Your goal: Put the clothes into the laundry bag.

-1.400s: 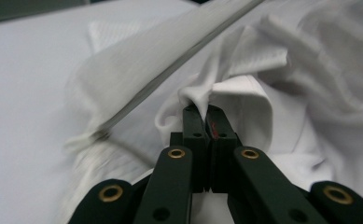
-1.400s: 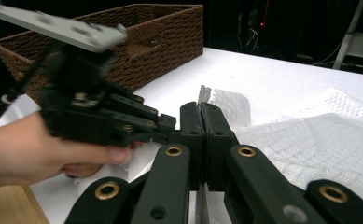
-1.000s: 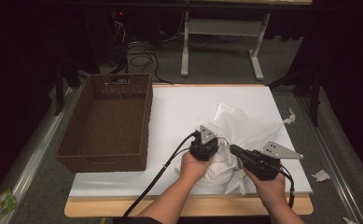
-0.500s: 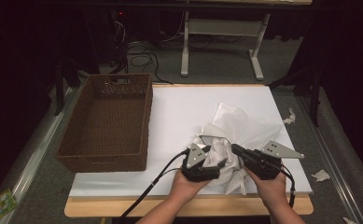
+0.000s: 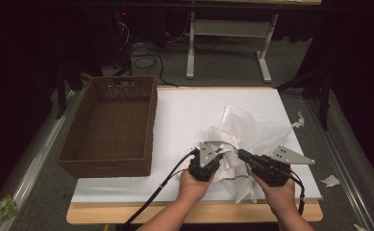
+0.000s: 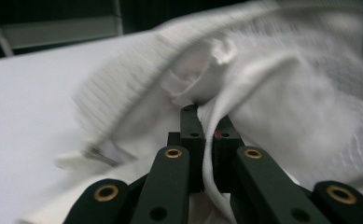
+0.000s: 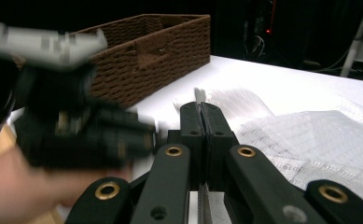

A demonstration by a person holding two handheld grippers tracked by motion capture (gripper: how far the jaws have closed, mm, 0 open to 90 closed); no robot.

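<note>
Nearest the person, both hands work at the front edge of the white tabletop [image 5: 184,110]. The left hand-held gripper [image 6: 202,119] has just been closing, and its jaws now pinch a fold of white cloth [image 6: 244,93] between them. The right hand-held gripper [image 7: 201,114] is clamped on the thin edge of a white mesh bag [image 7: 310,140]. Both sit in a crumpled heap on the tabletop's right half. Farther left stands a brown wicker basket [image 5: 110,125].
</note>
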